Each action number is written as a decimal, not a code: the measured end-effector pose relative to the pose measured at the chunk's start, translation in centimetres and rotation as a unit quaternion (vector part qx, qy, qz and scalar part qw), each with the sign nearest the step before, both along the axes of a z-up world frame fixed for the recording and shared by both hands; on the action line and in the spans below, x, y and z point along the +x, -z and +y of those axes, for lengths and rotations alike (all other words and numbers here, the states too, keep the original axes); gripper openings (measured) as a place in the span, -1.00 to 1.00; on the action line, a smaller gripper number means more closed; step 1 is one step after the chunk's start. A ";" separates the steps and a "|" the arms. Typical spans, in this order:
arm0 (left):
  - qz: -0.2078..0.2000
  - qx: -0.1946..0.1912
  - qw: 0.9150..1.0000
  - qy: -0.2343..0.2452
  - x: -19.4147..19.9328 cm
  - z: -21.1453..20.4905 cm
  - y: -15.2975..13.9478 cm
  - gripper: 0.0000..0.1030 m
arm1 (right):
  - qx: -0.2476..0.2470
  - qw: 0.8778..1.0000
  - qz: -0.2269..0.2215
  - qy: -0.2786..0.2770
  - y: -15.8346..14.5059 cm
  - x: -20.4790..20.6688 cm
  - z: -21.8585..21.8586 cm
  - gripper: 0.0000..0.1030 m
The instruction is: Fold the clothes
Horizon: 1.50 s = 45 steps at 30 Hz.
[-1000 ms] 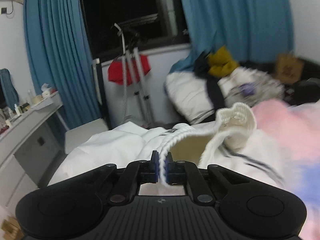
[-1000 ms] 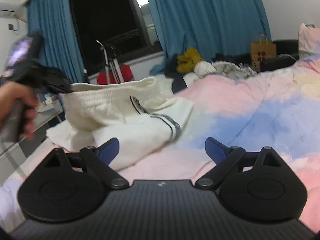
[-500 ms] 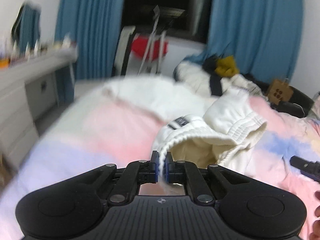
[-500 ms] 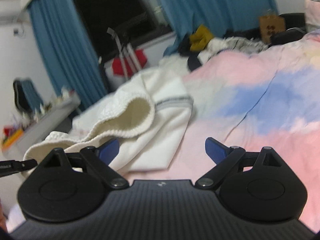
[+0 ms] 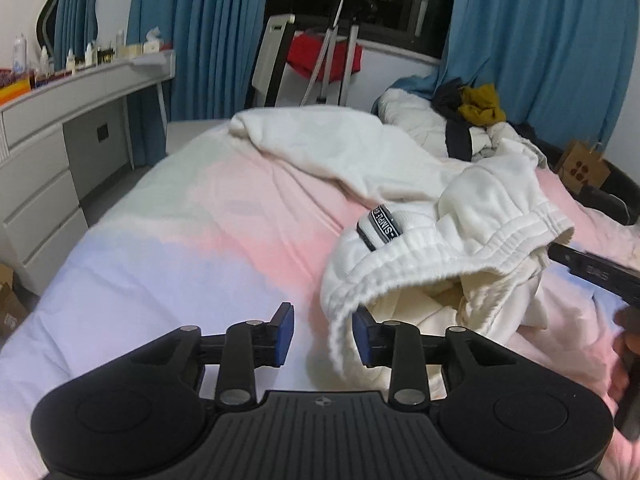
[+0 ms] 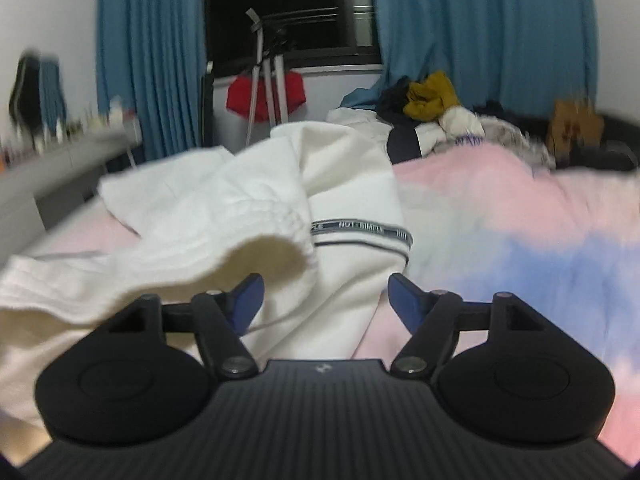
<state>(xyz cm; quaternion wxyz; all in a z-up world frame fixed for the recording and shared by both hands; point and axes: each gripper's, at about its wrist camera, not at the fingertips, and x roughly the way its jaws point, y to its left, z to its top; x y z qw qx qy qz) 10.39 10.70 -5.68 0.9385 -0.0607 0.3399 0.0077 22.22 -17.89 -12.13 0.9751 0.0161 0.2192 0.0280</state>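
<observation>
White sweatpants with an elastic waistband and a dark lettered stripe lie crumpled on the pink and blue bedsheet. My left gripper is open; the waistband edge hangs between its blue pads, touching the right one. The right gripper shows at the right edge of the left wrist view, beside the waistband. In the right wrist view the right gripper is open and empty, just above the pants, with the waistband opening at its left finger.
A grey dresser with bottles stands left of the bed. A pile of clothes and a brown paper bag lie at the far end. Blue curtains and a drying rack stand by the dark window.
My left gripper has opened and let go of the waistband, which has dropped onto the bed. The right gripper has moved in closer over the pants.
</observation>
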 end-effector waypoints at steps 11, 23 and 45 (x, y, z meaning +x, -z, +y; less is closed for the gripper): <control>0.026 0.036 0.998 0.037 2.2 -3.0 2.6 -0.04 | -0.071 0.991 -0.113 -0.026 0.7 1.2 3.1 0.02; -0.007 0.033 0.997 0.066 1.2 -4.3 2.0 0.03 | 0.047 0.993 -0.112 0.006 -2.6 -1.3 -0.4 -0.73; -0.143 0.231 0.899 0.344 -8.4 -17.5 4.8 0.69 | 0.195 0.944 0.070 0.256 -0.7 -14.5 -12.8 -0.74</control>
